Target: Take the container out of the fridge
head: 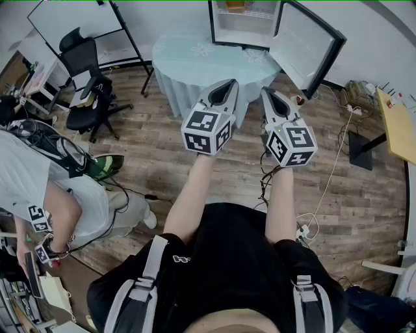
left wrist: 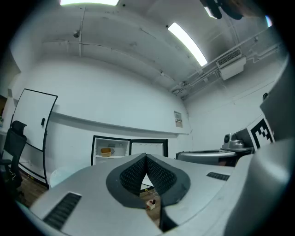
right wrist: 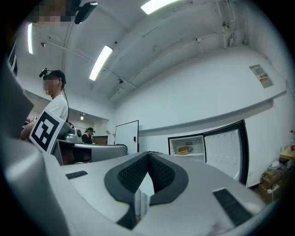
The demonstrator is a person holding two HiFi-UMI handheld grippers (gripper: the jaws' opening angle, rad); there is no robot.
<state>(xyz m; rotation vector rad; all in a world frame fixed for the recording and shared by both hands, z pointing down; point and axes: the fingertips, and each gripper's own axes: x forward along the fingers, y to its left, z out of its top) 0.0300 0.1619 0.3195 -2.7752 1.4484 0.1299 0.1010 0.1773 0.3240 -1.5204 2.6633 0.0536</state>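
A small fridge (head: 244, 23) stands open at the far end of the room, its door (head: 305, 45) swung to the right. A yellowish container (head: 235, 5) sits on its upper shelf, also seen as the container (left wrist: 106, 151) in the left gripper view and the container (right wrist: 183, 150) in the right gripper view. My left gripper (head: 229, 83) and right gripper (head: 268, 92) are held side by side in front of me, pointing toward the fridge and well short of it. Both are shut, tips touching, with nothing between the jaws.
A round table with a pale blue cloth (head: 195, 58) stands between me and the fridge. At the left are a black office chair (head: 84, 71), a whiteboard (head: 71, 19) and a seated person (head: 39, 169). Cables (head: 325, 188) lie on the wooden floor; a wooden desk (head: 398, 123) is at right.
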